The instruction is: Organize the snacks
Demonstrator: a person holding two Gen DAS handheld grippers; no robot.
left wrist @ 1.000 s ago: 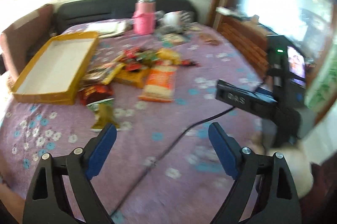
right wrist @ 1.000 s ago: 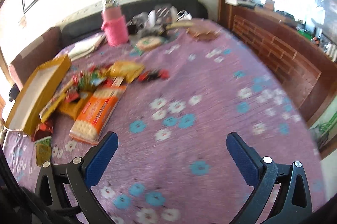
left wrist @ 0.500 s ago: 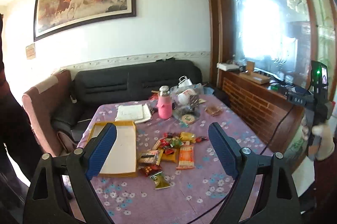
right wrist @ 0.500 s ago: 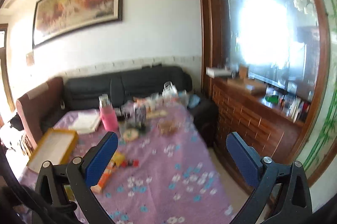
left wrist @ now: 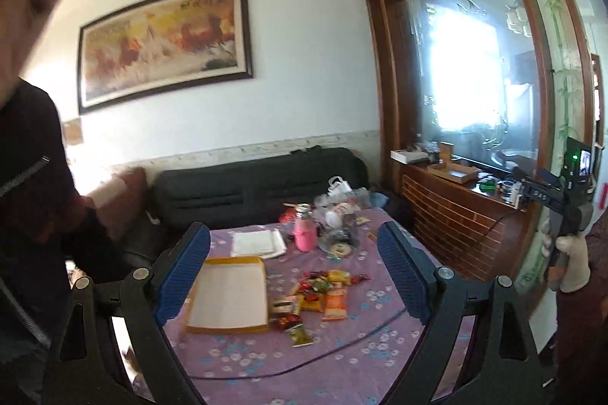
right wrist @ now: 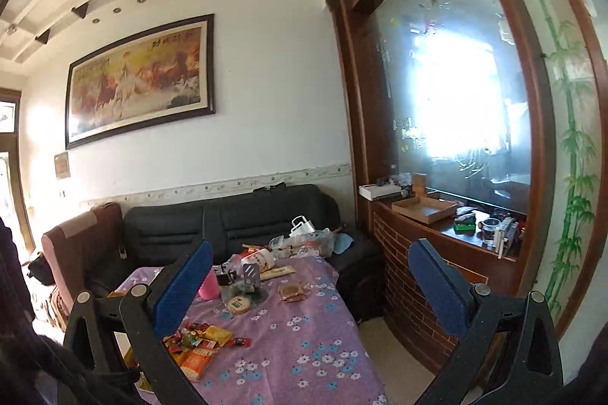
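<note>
Left wrist: one yellow tray (left wrist: 228,291), one snack pile (left wrist: 315,294) mid-bench (left wrist: 342,359), one pink bottle (left wrist: 305,233); both the left gripper (left wrist: 294,275) and the right gripper (right wrist: 309,285) gape wide, empty.

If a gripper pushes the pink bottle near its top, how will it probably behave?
The pink bottle stands upright, tall and narrow, so a high push would probably tip it. Its round body would likely roll on the purple tablecloth. It looks rigid, unlike the snack packets.

one tray (left wrist: 228,327), one pink bottle (left wrist: 304,237), two tools (left wrist: 294,275)
</note>
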